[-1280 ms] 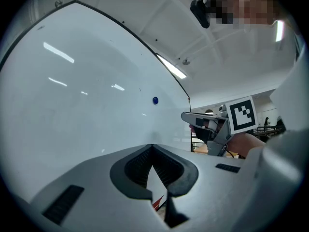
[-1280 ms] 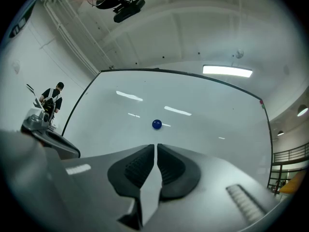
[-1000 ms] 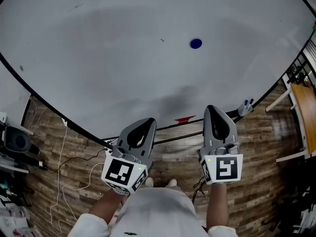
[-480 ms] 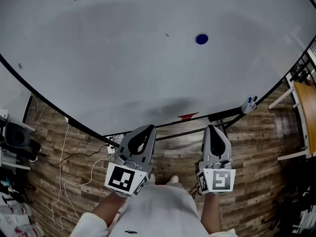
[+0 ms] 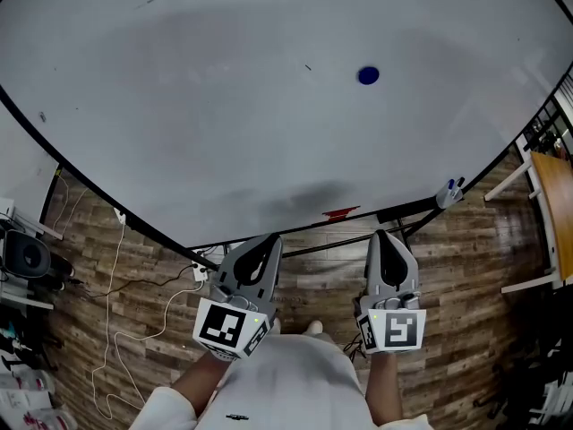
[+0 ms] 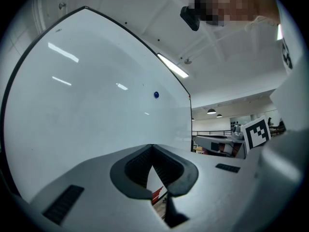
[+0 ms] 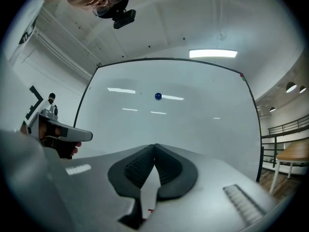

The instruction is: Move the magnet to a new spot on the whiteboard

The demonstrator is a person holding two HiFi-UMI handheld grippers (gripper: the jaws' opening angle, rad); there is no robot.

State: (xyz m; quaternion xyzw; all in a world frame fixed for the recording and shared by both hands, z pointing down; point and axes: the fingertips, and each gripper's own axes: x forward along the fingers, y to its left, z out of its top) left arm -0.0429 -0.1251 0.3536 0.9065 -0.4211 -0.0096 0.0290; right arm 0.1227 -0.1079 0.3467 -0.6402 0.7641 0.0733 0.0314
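Observation:
A small round blue magnet (image 5: 368, 75) clings to the large whiteboard (image 5: 224, 106), right of its middle; it also shows as a dot, the magnet (image 6: 156, 94) in the left gripper view and the magnet (image 7: 158, 96) in the right gripper view. Both grippers hang low in front of the person's body, well short of the board. My left gripper (image 5: 266, 245) is shut with nothing in it, its tips meeting at the left gripper (image 6: 152, 146). My right gripper (image 5: 385, 237) is likewise shut and empty, the right gripper (image 7: 155, 146) pointing at the board below the magnet.
A red eraser-like item (image 5: 337, 212) lies at the board's lower edge. Markers (image 5: 450, 189) stick up at the board's bottom right corner. A wooden table (image 5: 553, 209) stands at the right. Cables (image 5: 116, 312) trail over the wood floor at the left, by equipment (image 5: 27, 258).
Both grippers have dropped lower and nearer the body, away from the board. The view shifted slightly, so the magnet sits a little further right. Jaws stayed shut.

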